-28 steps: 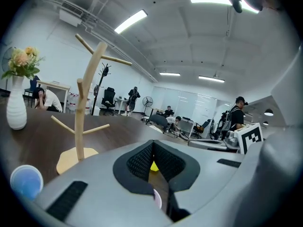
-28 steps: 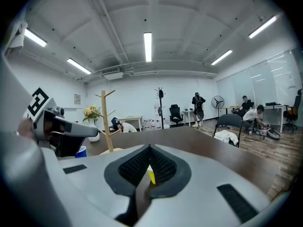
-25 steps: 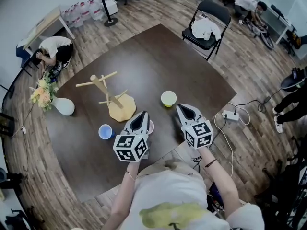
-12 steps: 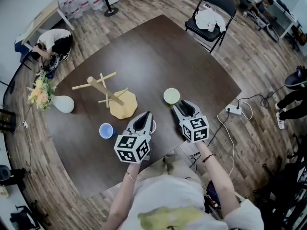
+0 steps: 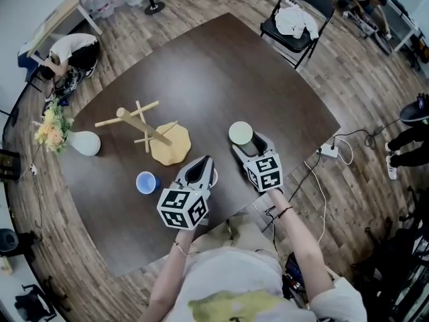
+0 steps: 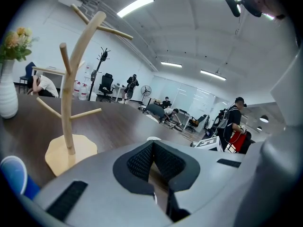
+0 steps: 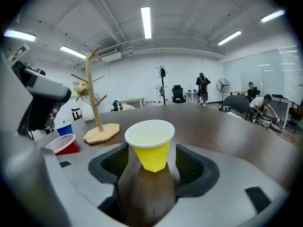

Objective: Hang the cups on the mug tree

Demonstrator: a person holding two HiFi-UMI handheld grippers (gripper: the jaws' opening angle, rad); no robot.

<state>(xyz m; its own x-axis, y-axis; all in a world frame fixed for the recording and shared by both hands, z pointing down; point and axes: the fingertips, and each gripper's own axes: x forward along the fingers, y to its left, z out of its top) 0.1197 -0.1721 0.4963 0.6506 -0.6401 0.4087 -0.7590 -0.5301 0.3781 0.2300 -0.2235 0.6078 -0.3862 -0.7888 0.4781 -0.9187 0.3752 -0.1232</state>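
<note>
A wooden mug tree [image 5: 143, 127] stands on the dark table [image 5: 221, 72], left of middle. A yellow cup [image 5: 240, 133] stands upright right of it. My right gripper [image 5: 251, 143] has just been opening, and the yellow cup [image 7: 150, 145] now stands between its spread pads [image 7: 188, 165], with a gap on both sides. A blue cup [image 5: 146, 182] sits left of my left gripper [image 5: 202, 161]. The left gripper [image 6: 152, 144] looks shut, with nothing between its pads. A red cup [image 7: 64, 145] sits by its tip, mostly hidden in the head view.
A white vase with flowers [image 5: 84, 143] stands at the table's left edge. A black folding chair [image 5: 298, 22] with cloth on it is beyond the far right corner. A power strip and cable [image 5: 328, 151] lie on the floor at right. People sit around the room.
My right gripper has moved forward and down to the yellow cup and spread its jaws around it. The left gripper has stayed put.
</note>
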